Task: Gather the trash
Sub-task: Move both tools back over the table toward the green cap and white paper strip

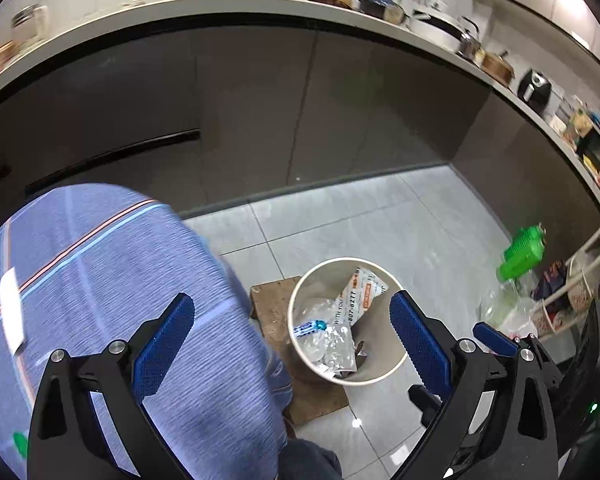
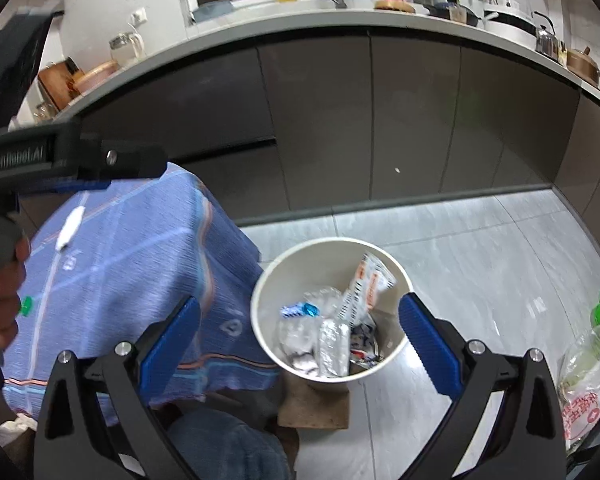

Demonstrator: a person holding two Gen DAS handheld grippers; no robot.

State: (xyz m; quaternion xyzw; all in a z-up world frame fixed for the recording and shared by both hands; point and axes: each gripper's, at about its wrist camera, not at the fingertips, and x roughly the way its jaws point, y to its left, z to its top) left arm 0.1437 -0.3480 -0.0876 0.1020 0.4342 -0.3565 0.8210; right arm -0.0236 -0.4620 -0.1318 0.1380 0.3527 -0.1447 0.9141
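Observation:
A round white trash bin [image 1: 296, 300] [image 2: 260, 292] stands on the grey tiled floor beside a table under a blue cloth [image 1: 100, 280] [image 2: 140, 260]. Inside lie crumpled clear plastic [image 2: 332, 344], a printed white and orange wrapper [image 1: 362, 292] [image 2: 368, 284] and a small blue item [image 2: 310, 310]. My left gripper [image 1: 292, 320] is open and empty, high above the bin. My right gripper [image 2: 300, 320] is open and empty, also above the bin. On the cloth lie a white strip [image 1: 12, 308] [image 2: 70, 228] and a green cap [image 1: 20, 444] [image 2: 27, 305].
A brown board [image 1: 272, 312] [image 2: 316, 408] lies under the bin. A green bottle [image 1: 522, 252] and plastic bags [image 2: 588, 380] sit at the right by a rack. Dark cabinets [image 2: 380, 120] and a cluttered counter run behind. The left gripper's body [image 2: 60, 156] crosses the right wrist view.

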